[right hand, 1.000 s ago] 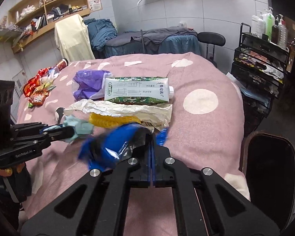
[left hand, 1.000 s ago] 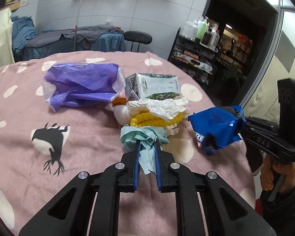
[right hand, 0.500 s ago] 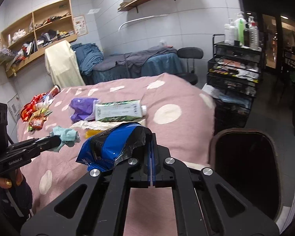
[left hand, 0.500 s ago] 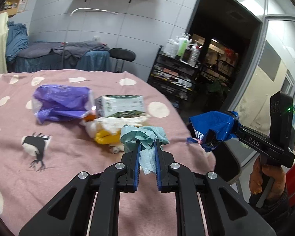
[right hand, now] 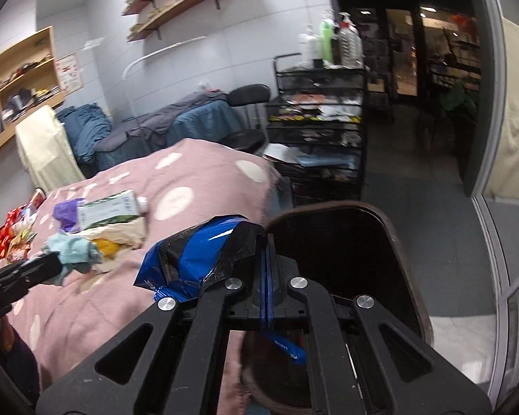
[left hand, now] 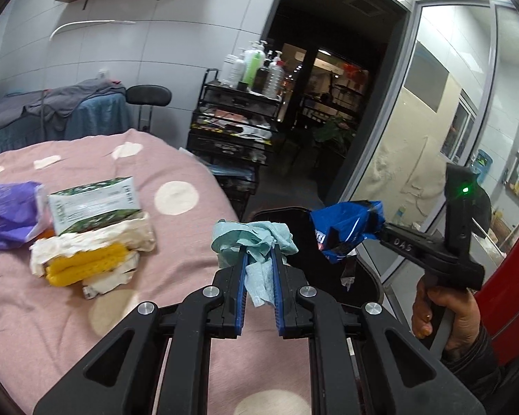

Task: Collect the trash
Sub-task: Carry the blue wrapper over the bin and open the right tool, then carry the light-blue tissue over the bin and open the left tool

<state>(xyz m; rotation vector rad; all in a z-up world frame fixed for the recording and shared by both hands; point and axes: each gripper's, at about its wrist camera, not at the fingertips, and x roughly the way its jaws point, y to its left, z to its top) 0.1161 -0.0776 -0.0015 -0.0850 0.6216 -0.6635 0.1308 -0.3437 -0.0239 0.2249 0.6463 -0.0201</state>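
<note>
My left gripper (left hand: 258, 257) is shut on a crumpled teal tissue (left hand: 252, 240), held at the table's right edge; the tissue also shows in the right wrist view (right hand: 73, 247). My right gripper (right hand: 267, 242) is shut on a blue snack wrapper (right hand: 197, 257), held over the rim of a dark trash bin (right hand: 406, 242). In the left wrist view the wrapper (left hand: 346, 228) hangs above the bin (left hand: 308, 252). More trash lies on the pink dotted table (left hand: 97, 314): a purple bag (left hand: 7, 214), a green-white carton (left hand: 93, 202), white paper over a yellow item (left hand: 86, 264).
Red snack packets (right hand: 14, 231) lie at the table's far left. A black wire rack (right hand: 318, 138) with bottles stands behind the bin, with a stool (right hand: 249, 97) and a blue-covered bed (right hand: 176, 124) beyond. A glass partition (left hand: 449, 138) is on the right.
Both grippers have lifted off the table and swung right with their trash. The blue wrapper now hangs over the bin, and the tissue has reached the table's edge.
</note>
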